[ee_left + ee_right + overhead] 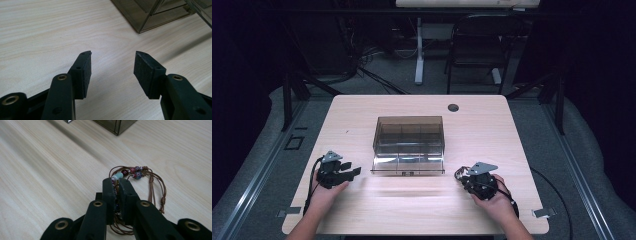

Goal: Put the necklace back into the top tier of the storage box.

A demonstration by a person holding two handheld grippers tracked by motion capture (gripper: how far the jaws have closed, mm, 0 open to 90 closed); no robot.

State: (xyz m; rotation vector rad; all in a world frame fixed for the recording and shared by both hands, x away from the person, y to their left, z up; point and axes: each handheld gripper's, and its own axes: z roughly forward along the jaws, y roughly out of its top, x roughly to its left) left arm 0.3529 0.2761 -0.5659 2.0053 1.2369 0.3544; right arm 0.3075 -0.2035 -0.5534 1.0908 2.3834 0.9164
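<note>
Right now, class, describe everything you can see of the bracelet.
The bracelet is made of several thin brown cords with knots and a cluster of red, purple and pale green beads. It lies on the light wooden table, near the smoky clear box. The right gripper is shut on its cords, beads poking out past the tips.

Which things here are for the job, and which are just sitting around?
For the job:
beaded bracelet, pinched in the right gripper
smoky plastic box with its lid up
left gripper, open and empty

Just around:
folding chair
desk leg
</note>
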